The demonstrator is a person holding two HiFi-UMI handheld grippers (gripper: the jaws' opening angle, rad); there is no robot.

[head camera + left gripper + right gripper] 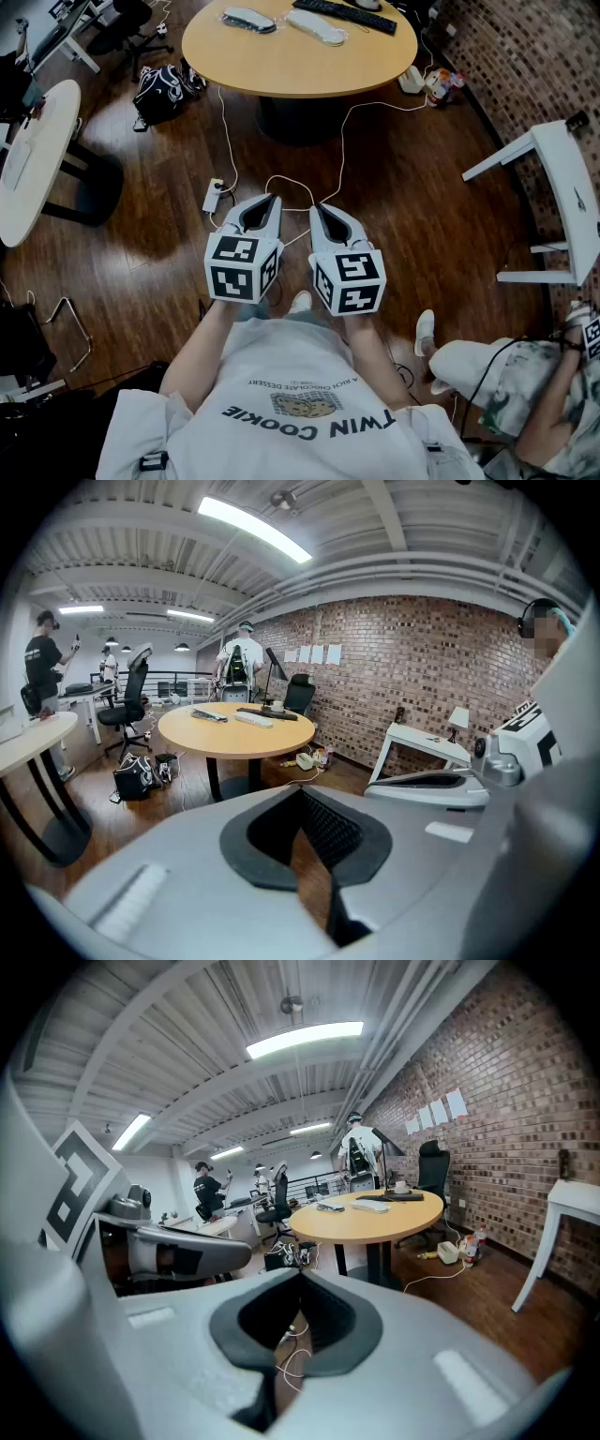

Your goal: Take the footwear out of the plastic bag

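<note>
Left tongs [300, 794], jaws together and empty, facing a round worktop [225, 739] before a brick wall [394, 667].

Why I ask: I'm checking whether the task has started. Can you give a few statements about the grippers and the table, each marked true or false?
1. The left gripper and the right gripper are both shut and empty. True.
2. Two plastic bags lie on the round table. True.
3. The left gripper touches the round table. False: both grippers are held over the wooden floor, apart from the table.
4. The keyboard lies on the floor. False: it lies on the table.
</note>
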